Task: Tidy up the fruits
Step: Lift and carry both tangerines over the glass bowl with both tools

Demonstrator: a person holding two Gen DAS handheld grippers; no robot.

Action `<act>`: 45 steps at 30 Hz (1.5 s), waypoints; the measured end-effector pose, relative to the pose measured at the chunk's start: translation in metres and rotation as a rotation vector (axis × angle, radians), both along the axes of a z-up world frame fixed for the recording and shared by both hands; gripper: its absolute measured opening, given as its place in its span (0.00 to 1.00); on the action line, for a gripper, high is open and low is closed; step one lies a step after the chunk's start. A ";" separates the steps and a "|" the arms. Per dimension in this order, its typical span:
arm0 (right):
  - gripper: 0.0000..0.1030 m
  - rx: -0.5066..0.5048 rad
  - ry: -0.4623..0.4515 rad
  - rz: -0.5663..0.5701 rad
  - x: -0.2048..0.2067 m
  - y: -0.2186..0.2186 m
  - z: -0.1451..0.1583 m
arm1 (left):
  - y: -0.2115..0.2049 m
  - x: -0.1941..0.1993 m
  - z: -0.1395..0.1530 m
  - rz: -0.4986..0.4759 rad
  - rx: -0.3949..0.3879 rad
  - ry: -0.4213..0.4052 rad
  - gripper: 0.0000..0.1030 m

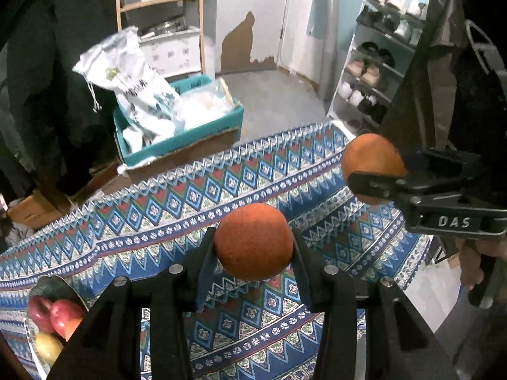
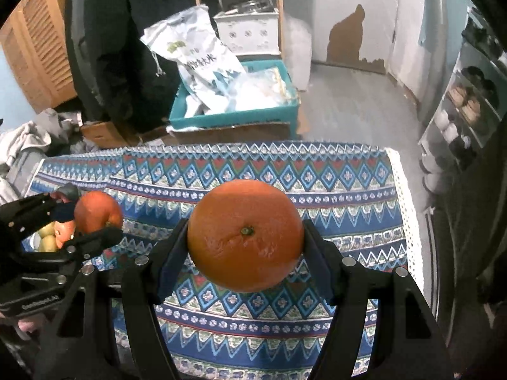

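Observation:
My left gripper [image 1: 253, 237] is shut on a small dark orange [image 1: 253, 250], held above the blue patterned tablecloth [image 1: 158, 221]. My right gripper [image 2: 245, 228] is shut on a larger orange [image 2: 245, 240] with its stem end facing the camera, also lifted off the cloth [image 2: 332, 190]. In the left wrist view the right gripper [image 1: 377, 171] and its orange [image 1: 370, 153] hang at the right. In the right wrist view the left gripper [image 2: 92, 213] and its small orange [image 2: 96, 210] are at the left. A fruit bowl [image 1: 68, 286] with red apples and a yellow fruit sits at the cloth's left end.
Beyond the table's far edge a teal crate [image 1: 190, 145] with white bags stands on the floor, with cardboard boxes [image 2: 104, 133] beside it. A shoe rack [image 1: 370, 72] stands at the right. A person in dark clothes [image 2: 120, 47] stands at the back left, by a wooden shelf [image 1: 158, 0].

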State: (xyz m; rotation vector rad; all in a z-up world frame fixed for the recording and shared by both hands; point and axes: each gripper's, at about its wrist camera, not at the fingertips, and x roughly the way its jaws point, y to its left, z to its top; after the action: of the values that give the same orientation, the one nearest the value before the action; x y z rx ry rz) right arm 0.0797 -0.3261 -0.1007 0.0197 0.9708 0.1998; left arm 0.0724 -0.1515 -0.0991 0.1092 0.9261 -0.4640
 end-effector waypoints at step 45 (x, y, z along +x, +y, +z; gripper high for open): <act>0.67 0.073 -0.124 0.280 0.011 0.141 0.066 | 0.136 -0.032 0.065 0.218 -0.067 -0.153 0.44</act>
State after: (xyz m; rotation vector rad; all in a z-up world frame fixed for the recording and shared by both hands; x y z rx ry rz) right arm 0.0908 -0.1855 -0.0347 -0.0618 0.8400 0.4884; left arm 0.0405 -0.0155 -0.0342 -0.0177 0.7614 -0.2798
